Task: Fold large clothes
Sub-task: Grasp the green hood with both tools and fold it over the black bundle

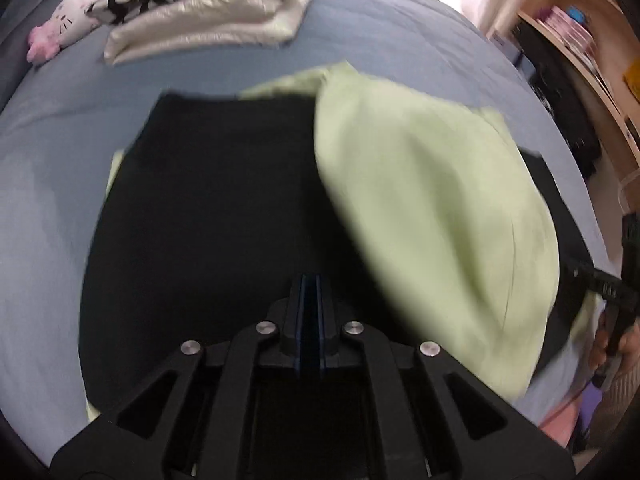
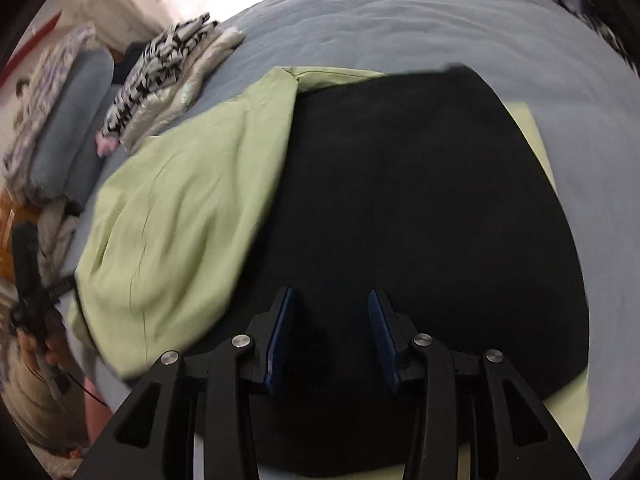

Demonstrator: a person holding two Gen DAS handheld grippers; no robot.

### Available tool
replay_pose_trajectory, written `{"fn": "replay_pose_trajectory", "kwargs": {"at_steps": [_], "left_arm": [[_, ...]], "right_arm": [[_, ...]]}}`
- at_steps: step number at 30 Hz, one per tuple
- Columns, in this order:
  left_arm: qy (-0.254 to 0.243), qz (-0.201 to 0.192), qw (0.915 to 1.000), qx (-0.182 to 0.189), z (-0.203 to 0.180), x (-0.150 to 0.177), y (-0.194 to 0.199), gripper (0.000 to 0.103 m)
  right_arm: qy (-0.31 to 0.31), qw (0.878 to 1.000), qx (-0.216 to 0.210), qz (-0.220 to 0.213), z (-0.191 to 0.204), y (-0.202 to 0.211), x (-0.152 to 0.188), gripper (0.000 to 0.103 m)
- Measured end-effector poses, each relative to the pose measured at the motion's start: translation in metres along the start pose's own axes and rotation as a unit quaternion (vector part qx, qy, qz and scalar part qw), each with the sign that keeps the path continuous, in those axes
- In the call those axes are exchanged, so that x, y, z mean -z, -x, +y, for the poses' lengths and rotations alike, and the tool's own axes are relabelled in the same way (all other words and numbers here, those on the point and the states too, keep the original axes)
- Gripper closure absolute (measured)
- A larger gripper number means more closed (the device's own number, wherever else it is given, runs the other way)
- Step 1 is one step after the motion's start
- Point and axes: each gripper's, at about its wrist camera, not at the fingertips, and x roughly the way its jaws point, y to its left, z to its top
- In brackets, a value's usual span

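Garment is a large black piece with light-green lining [image 1: 432, 208], lying on the blue bed [image 1: 48, 208], mid-sheet. One side is flipped over so the green face shows; black face [image 2: 420, 208] covers the rest, with thin green edges peeking out along the borders

Handling, my read:
- soft, limp, no stiffness, so it will drape and sag from any single grab point
- light for its size, but big enough that it needs both hands at matched corners or edges
- lining looks smooth, likely slippery against the black layer; layers may slide apart, so pinch through both
- best hold: outer hem or corner of the green flap, not mid-panel, which only bunches

Fingers:
- left gripper [image 1: 310, 292] pads pressed together, looks like bare pad on pad; can't rule out a thin black edge caught against the black background
- right gripper [image 2: 332, 320] fingers partly apart, nothing between them, hovering over the black face

Frames are motion-blurred, so fine creases are unreadable

Containers: none on the bed. Nearest thing is a stack of folded clothes [image 1: 208, 4] at the far end, black-and-white print on top of cream, pink plush toy [image 1: 60, 28] just beside it. Shelf [image 1: 580, 64] off the bed holds small items, too blurred to name
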Motion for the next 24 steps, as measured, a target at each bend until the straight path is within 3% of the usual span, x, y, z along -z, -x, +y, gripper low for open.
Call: {"fn": "replay_pose_trajectory", "kwargs": {"at_steps": [5,9,12,16,22,23,24], "left_arm": [[0.009,-0.019,0.9985,0.05,0.003,0.037,0.033,0.102],[0.034,-0.046,0.9925,0.108,0.002,0.045,0.056,0.102],[0.055,-0.057,0.9835,0.163,0.003,0.04,0.059,0.102],[0.091,-0.051,0.974,0.201,0.001,0.032,0.05,0.101],[0.1,-0.04,0.9719,0.21,-0.009,0.02,0.035,0.101],[0.1,-0.038,0.9715,0.211,-0.01,0.018,0.033,0.101],[0.104,-0.036,0.9706,0.214,-0.011,0.015,0.032,0.101]], "right_arm": [[-0.039,0.998,-0.043,-0.022,0.012,0.015,0.05,0.048],[-0.033,0.995,-0.081,-0.039,0.05,0.023,0.06,0.035],[-0.03,0.994,-0.093,-0.05,0.069,0.028,0.061,0.028],[-0.056,0.992,-0.102,-0.041,0.09,0.013,0.048,0.027],[-0.067,0.994,-0.085,-0.022,0.112,-0.029,0.035,0.028],[-0.06,0.995,-0.077,-0.02,0.116,-0.034,0.033,0.031],[-0.052,0.996,-0.071,-0.021,0.121,-0.04,0.03,0.04]]}}
